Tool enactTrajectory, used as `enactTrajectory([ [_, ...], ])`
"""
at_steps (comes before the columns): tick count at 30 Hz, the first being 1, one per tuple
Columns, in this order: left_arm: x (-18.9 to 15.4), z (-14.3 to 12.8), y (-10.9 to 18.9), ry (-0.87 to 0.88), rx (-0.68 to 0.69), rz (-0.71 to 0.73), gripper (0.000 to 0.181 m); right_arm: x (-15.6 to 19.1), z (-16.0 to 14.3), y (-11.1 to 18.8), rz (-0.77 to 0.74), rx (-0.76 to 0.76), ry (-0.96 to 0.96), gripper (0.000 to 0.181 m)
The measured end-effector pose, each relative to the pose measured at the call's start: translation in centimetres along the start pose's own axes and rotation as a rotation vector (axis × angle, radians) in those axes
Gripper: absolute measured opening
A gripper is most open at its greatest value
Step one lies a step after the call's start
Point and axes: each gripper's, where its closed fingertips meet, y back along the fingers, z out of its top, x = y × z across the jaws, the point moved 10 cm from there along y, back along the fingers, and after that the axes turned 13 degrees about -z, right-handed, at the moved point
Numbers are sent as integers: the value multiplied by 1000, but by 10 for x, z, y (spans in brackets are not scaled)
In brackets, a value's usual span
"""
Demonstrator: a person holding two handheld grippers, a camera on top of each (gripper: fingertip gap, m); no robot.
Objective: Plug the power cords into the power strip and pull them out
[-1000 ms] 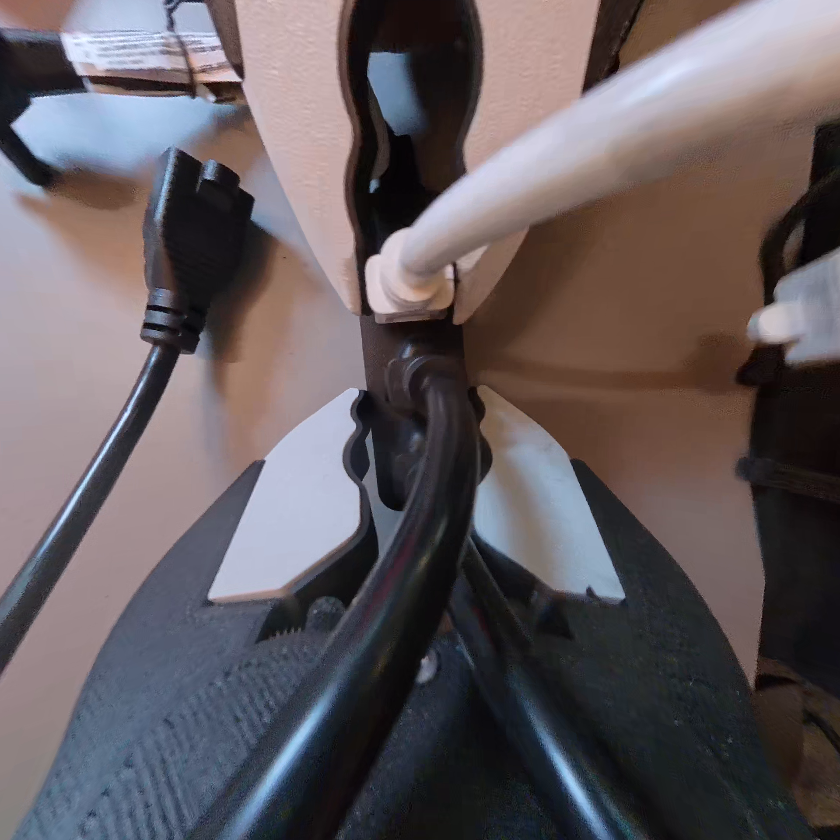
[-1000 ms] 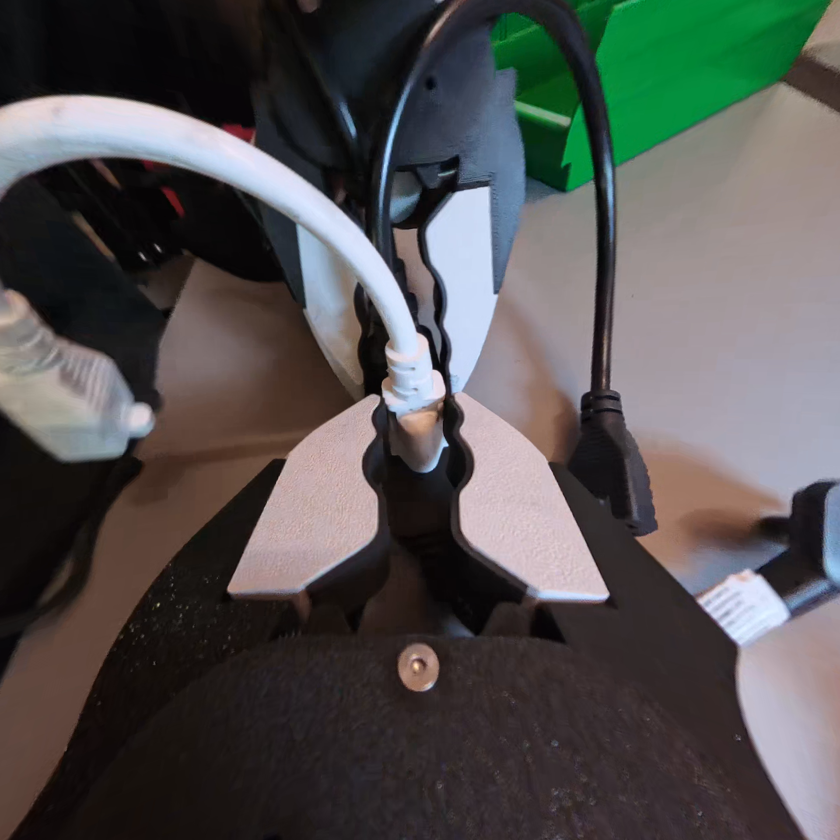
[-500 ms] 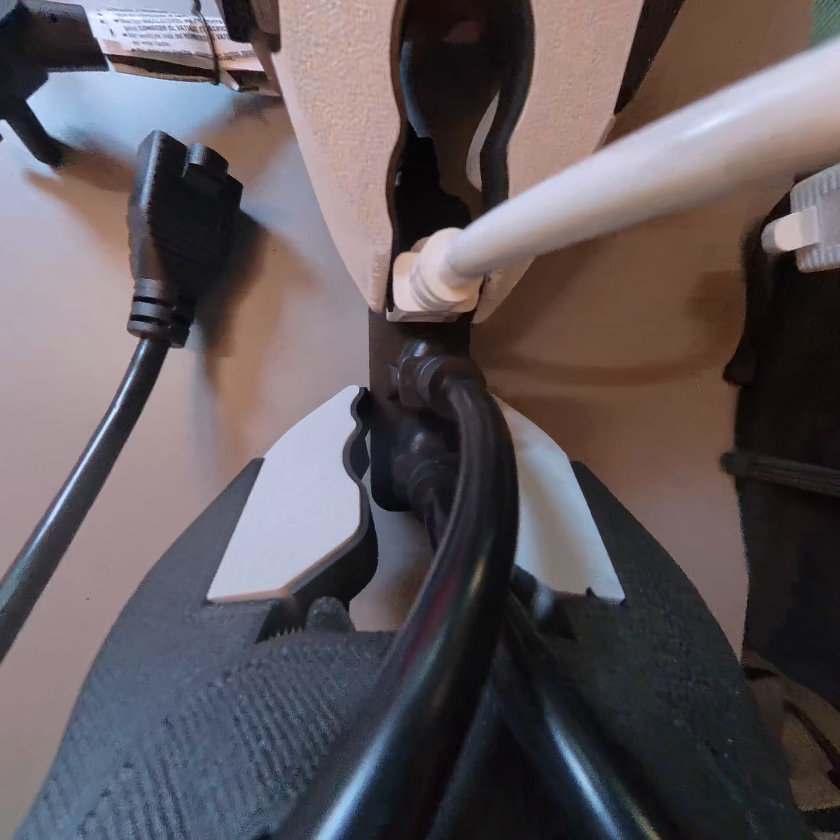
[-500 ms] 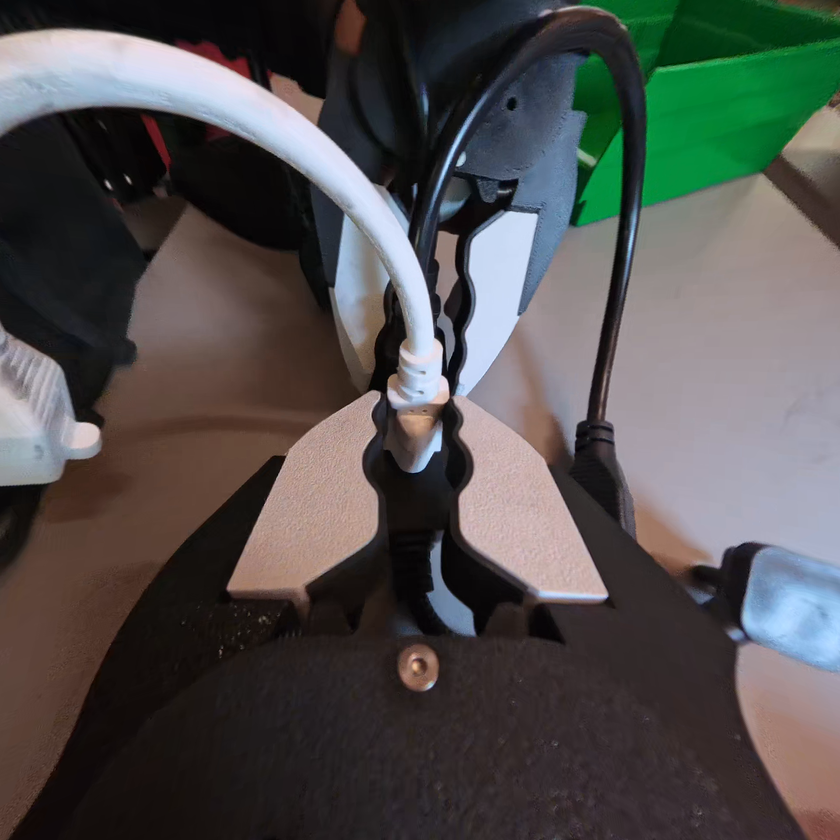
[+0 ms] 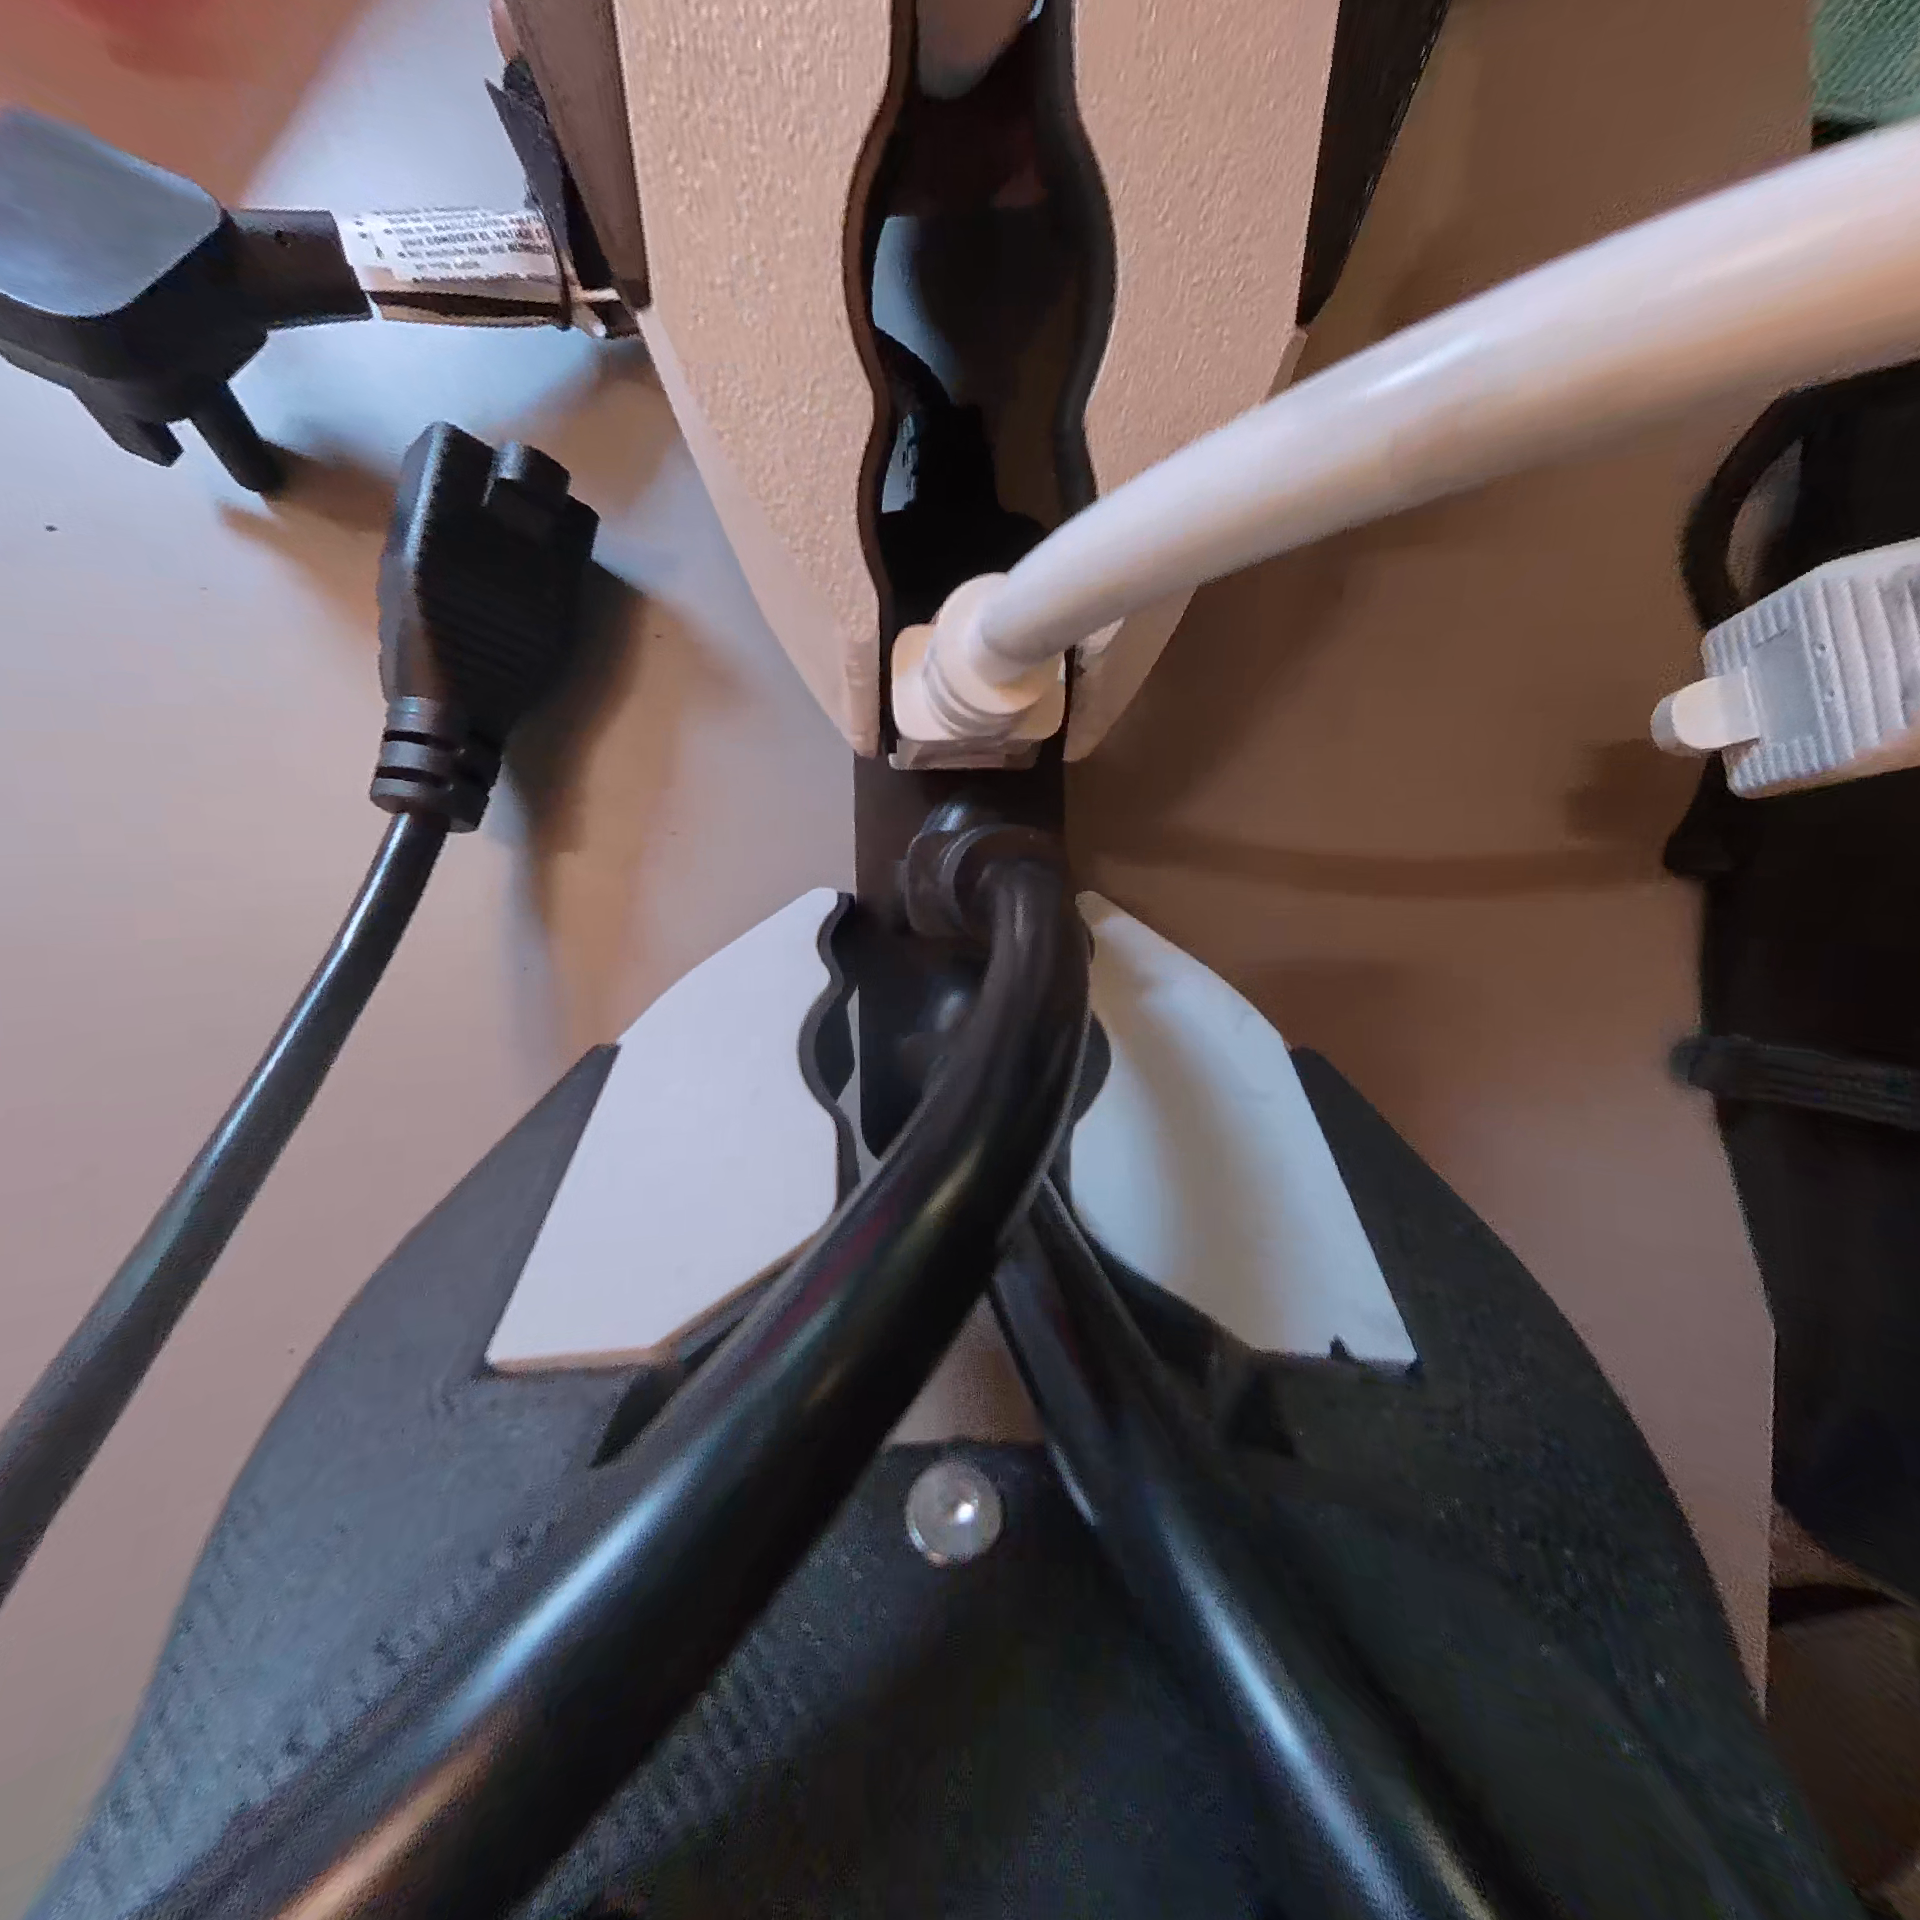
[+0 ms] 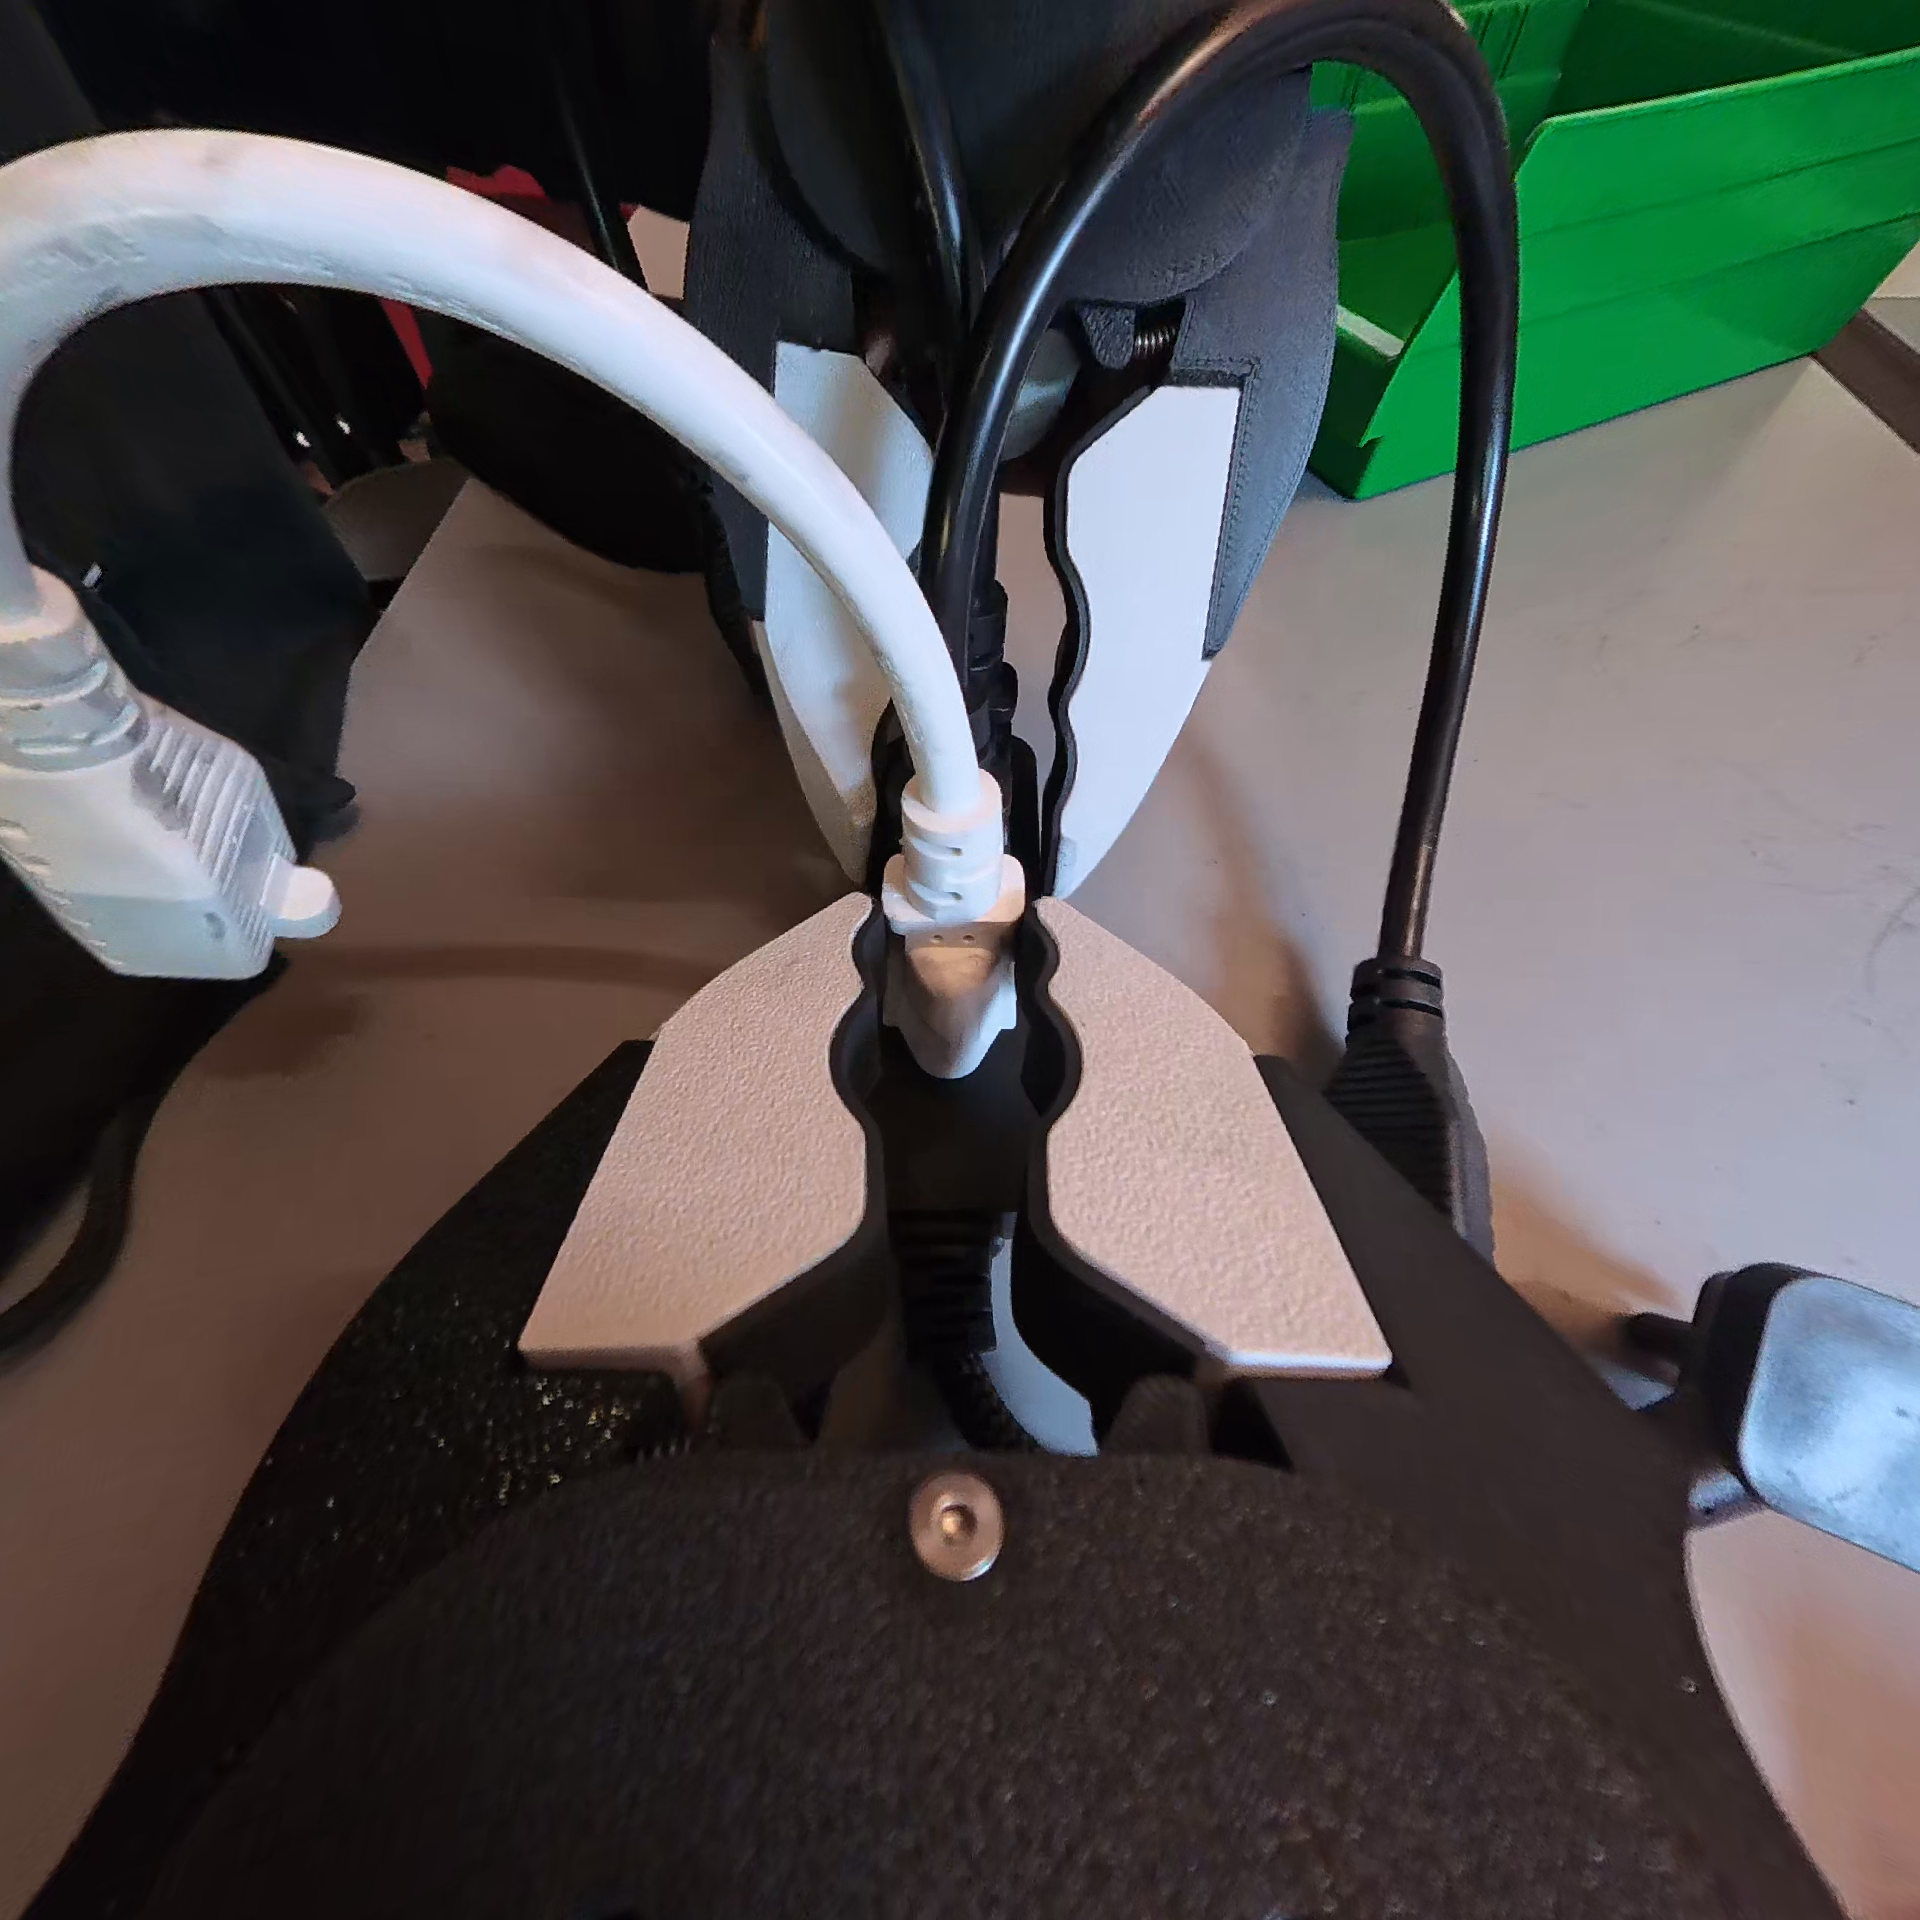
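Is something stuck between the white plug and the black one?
No, nothing I can see. The white plug in the right tongs sits right against the black plug in the left tongs, end to end. The spare black cord lies off to the side.

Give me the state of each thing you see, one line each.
Left gripper: shut on black cord connector.
Right gripper: shut on white cord connector.
Black cord connector: meets the white one end to end.
White cord connector: gripped.
Loose black ribbed socket end: lying unplugged on the table.
White ribbed plug: unplugged.
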Motion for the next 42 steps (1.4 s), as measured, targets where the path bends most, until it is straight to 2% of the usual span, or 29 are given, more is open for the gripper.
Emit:
enactTrajectory([
  [6, -1, 2, 2, -8, 73, -7, 38, 0, 0, -1, 6, 10, -32, 24],
  [11, 0, 3, 2, -5, 78, -16, 38, -4, -1, 0, 41, 13, -115, 25],
  [17, 0, -1, 8, 30, 55, -6, 33, -2, -1, 1, 9, 6, -72, 24],
  [19, -2, -2, 8, 28, 62, -2, 26, -3, -1, 1, 12, 8, -80, 24],
  [25, -5, -2, 7, 16, 79, 28, 26, -2, -1, 1, 6, 4, -67, 24],
  [28, -8, 0, 4, -23, 78, -1, 23, 0, -1, 2, 6, 7, -61, 24],
  [34, -8, 0, 3, -12, 77, 9, 24, -2, -1, 2, -24, 10, -123, 23],
  [39, -6, -1, 5, 41, 63, -21, 24, 10, 2, 4, -57, -36, 41, 22],
  [42, -7, -2, 6, 38, 50, -32, 23, 7, 3, 3, -33, -50, -37, 22],
])
